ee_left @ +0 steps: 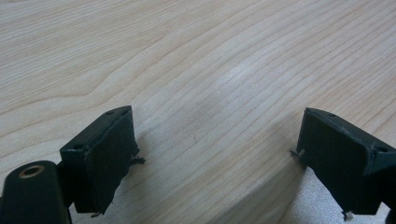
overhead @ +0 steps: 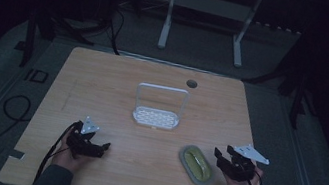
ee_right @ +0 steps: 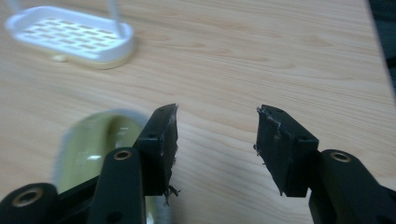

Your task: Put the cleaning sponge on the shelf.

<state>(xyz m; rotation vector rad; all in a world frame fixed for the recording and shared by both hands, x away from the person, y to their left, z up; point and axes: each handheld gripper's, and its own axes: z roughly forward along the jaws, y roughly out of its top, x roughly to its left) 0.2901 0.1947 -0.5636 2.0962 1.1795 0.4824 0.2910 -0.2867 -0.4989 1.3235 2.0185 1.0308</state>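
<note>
A light wood-grain table (overhead: 119, 80) with rounded corners and a round cable hole (overhead: 192, 83) near its far edge carries two items. A white slotted soap tray (overhead: 155, 118) with a tall wire hoop handle stands near the centre; a grey oval dish (overhead: 197, 165) holding something yellow-green lies nearer the person's edge, to the right.
</note>
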